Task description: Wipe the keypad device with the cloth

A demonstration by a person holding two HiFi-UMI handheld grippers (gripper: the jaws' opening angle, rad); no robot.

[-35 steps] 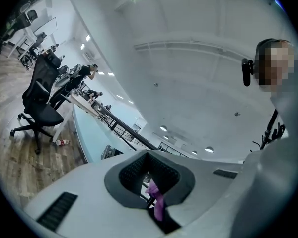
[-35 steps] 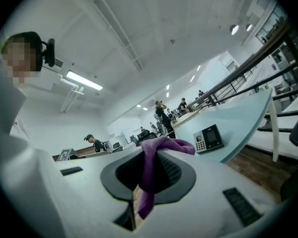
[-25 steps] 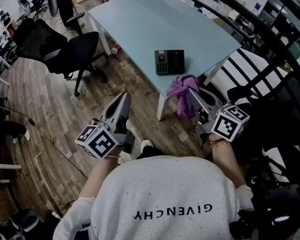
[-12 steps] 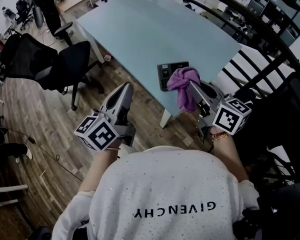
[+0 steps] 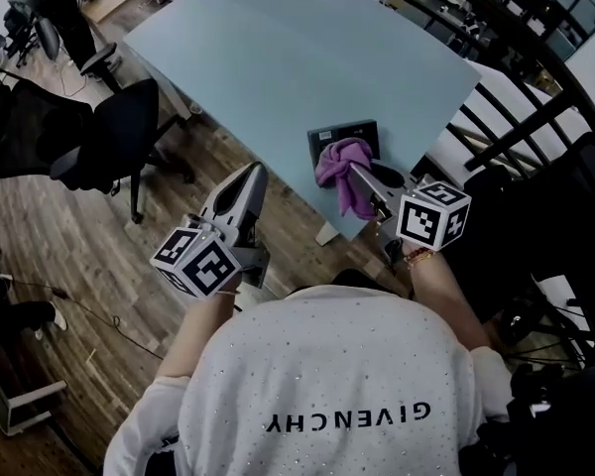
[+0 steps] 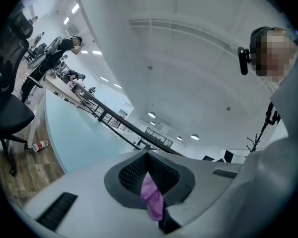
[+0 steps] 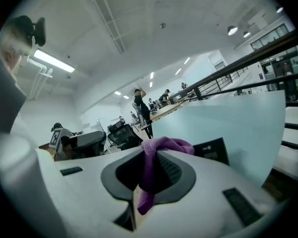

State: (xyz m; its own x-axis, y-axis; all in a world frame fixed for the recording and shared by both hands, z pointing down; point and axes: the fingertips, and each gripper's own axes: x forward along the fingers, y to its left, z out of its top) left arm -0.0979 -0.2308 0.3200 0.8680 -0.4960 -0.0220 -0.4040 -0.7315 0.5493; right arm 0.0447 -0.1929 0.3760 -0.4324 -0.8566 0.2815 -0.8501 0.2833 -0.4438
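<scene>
The black keypad device lies near the front corner of the pale blue table. A purple cloth hangs bunched over the device's near edge, covering part of it. My right gripper is shut on the cloth and comes at the device from the front right. In the right gripper view the cloth drapes over my right gripper, and the keypad device shows just behind. My left gripper is shut and hangs over the floor left of the table corner; in the left gripper view the left gripper shows a purple sliver in its slit.
Black office chairs stand on the wooden floor to the left. A dark railing runs along the right behind the table. Other desks and a standing person are far off.
My right gripper has carried the cloth up from below the table corner onto the keypad device's near edge. The left gripper has barely moved.
</scene>
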